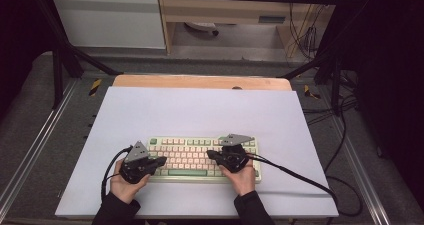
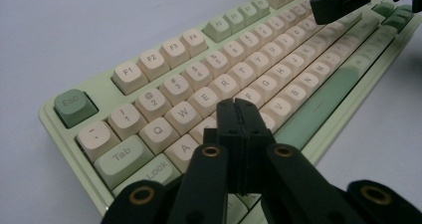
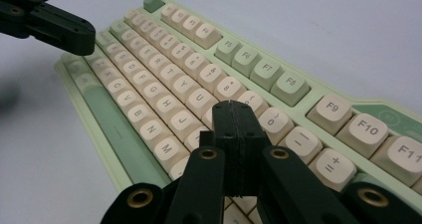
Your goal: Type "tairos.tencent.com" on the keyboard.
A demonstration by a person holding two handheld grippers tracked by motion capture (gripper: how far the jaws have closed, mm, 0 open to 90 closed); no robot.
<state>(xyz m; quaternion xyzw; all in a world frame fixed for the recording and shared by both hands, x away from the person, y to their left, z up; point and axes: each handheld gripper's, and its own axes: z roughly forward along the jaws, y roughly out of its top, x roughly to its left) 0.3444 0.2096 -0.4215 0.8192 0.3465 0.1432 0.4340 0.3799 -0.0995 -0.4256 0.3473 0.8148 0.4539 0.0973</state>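
A pale green keyboard with cream keys lies on a white sheet, near its front edge. My left gripper hovers over the keyboard's left end, its jaws pressed together and holding nothing. In the left gripper view its tip sits above the keys near S and D, and the other gripper shows at the top right. My right gripper is shut and empty over the right half. In the right gripper view its tip hangs above the keyboard near I, O and K, with the left gripper at the top left.
The white sheet covers a wooden table and stretches bare behind and beside the keyboard. Black cables trail from the grippers across the sheet's right front. Black frame posts stand at the table's back corners.
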